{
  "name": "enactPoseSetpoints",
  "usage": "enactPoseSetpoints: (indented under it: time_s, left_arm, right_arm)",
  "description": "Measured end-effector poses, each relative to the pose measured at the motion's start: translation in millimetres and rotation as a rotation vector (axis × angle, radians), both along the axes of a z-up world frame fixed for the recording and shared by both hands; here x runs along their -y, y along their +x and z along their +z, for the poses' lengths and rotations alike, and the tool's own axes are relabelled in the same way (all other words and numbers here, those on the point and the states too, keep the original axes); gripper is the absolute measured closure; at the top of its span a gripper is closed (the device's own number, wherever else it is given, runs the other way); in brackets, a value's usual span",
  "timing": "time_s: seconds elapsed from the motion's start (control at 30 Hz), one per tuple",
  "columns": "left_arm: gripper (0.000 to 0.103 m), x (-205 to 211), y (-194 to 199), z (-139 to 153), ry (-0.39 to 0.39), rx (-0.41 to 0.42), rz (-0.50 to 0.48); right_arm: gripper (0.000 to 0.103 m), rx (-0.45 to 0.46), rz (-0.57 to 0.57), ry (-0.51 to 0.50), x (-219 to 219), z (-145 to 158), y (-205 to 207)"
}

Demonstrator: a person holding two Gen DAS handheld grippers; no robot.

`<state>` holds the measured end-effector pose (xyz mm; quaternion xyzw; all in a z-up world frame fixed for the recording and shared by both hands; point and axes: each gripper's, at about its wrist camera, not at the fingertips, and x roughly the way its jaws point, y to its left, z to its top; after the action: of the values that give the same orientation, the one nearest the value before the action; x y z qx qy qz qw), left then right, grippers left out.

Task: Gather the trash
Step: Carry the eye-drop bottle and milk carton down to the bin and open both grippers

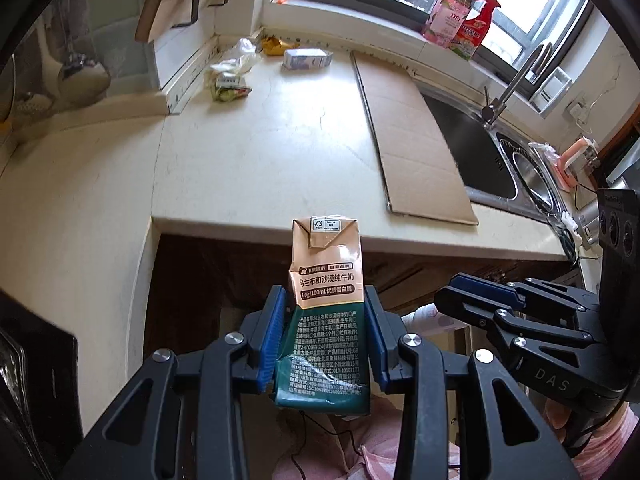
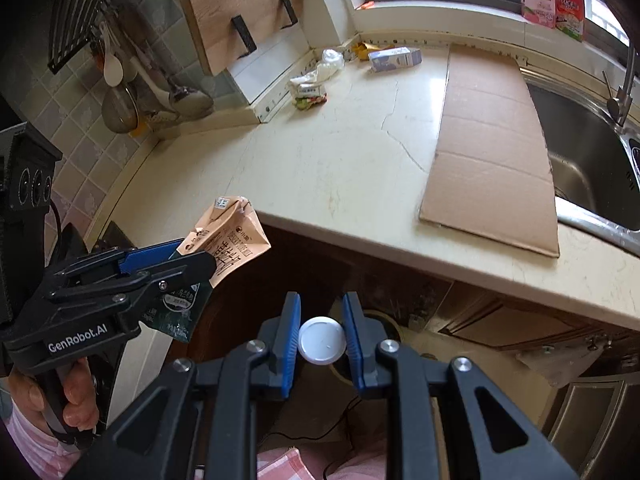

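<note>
1. A crumpled milk carton [image 1: 326, 320] is clamped in the left gripper [image 1: 326, 332], off the counter [image 1: 260, 152] edge
2. A white round-topped container [image 2: 322, 341] is pinched in the right gripper [image 2: 322, 340]
3. More wrappers [image 1: 228, 80] are left by the wall

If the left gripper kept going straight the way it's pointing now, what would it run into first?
Probably the front edge of the countertop. The left gripper, shut on the crumpled milk carton, points just off that edge, so it may instead pass below into the dark cabinet front. Depth is unclear.
</note>
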<state>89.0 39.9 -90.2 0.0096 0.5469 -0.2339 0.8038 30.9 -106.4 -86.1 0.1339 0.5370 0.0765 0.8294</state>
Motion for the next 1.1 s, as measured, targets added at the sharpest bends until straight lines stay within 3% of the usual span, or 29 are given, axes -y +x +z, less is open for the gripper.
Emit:
enactPoseSetpoints:
  time_s: [0.37,0.8,0.87,0.9,0.93,1.1]
  left_arm:
    - [0.067,-21.9,-20.1,-101.4,0.036,-0.17,0.067]
    - [0.067,-22.1,-16.2,-246.3,0.081,-0.334,0.098]
    - [0.059,-23.1,-17.0,-265.7,0.101,-0.343,0.095]
    - [0.044,-22.2,-17.2,-272.8,0.113,-0.351,0.098]
    - [0.035,-23.2,-17.1,-279.9,0.127,-0.355,0.111]
    - [0.034,-30.0,-15.7,-293.0,0.138,-0.371,0.144]
  right_arm:
    - [0.081,-0.073,0.017,-0.075,-27.2,-72.3,-5.9]
    - [0.081,-0.177,0.037,-0.1,-41.0,-196.2,12.7]
    - [0.08,-0.202,0.039,-0.094,-40.7,-212.5,14.9]
    - [0.08,-0.218,0.039,-0.089,-40.0,-221.1,15.6]
    - [0.08,-0.233,0.043,-0.079,-38.9,-228.6,16.0]
    - [0.073,-0.27,0.01,-0.051,-26.7,-238.4,18.1]
